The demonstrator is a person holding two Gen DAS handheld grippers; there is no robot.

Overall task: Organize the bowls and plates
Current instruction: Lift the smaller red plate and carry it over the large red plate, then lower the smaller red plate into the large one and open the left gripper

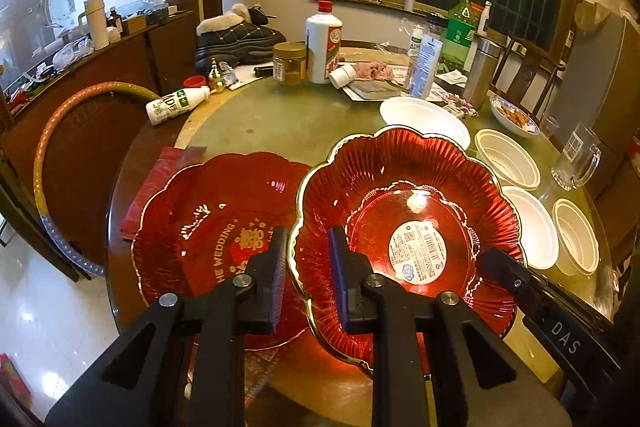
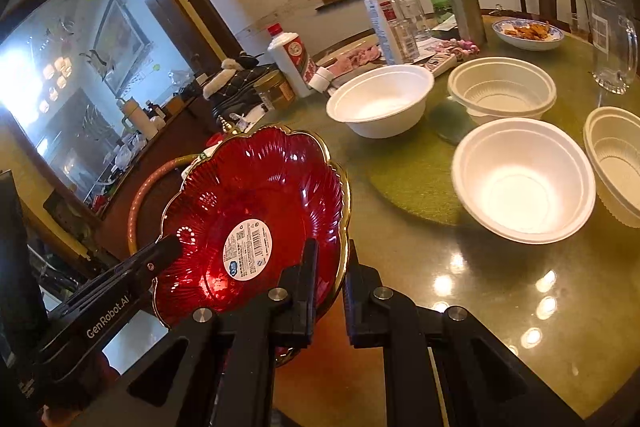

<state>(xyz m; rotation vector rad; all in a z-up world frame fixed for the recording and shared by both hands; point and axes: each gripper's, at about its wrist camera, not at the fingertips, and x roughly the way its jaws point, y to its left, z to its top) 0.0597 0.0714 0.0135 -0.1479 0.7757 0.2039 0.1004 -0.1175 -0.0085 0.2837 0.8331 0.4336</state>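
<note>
**Inspector:** Red glass, gold rim: a scalloped, ribbed bowl (image 1: 408, 227) with a round white barcode label (image 1: 418, 251) at its centre. It is held up off the round table (image 1: 280, 115), tilted, and overlaps the right edge of a second red plate.

**Clerk:** Who holds it?

**Inspector:** Both tongs. The left gripper (image 1: 308, 279) is clenched on the near-left rim, one pad outside the rim and one inside. The right gripper (image 2: 330, 291) is clenched on the near-right rim in the same way, with the gold edge passing between its pads. Each tool shows in the other's view as a black arm reaching the bowl's side.

**Clerk:** And the second plate?

**Inspector:** A flat red wedding plate (image 1: 216, 227) with gold lettering lies at the table's near-left edge, partly under the raised bowl. A red packet (image 1: 160, 183) lies just beyond it.

**Clerk:** Other tableware?

**Inspector:** Right of the red bowl stand four white disposable bowls: two smooth foam bowls (image 2: 380, 99) (image 2: 524, 179) and two ribbed plastic bowls (image 2: 502, 91) (image 2: 616, 163). Behind them are a blue-patterned dish of food (image 2: 528, 33), a glass mug (image 2: 614, 43) and a steel flask (image 2: 462, 1).

**Clerk:** Further back?

**Inspector:** A white liquor bottle (image 1: 323, 41), a gold-lidded jar (image 1: 289, 63), a green bottle (image 1: 460, 27), and a toppled milk bottle (image 1: 176, 105) near a chair back (image 1: 60, 147).
</note>
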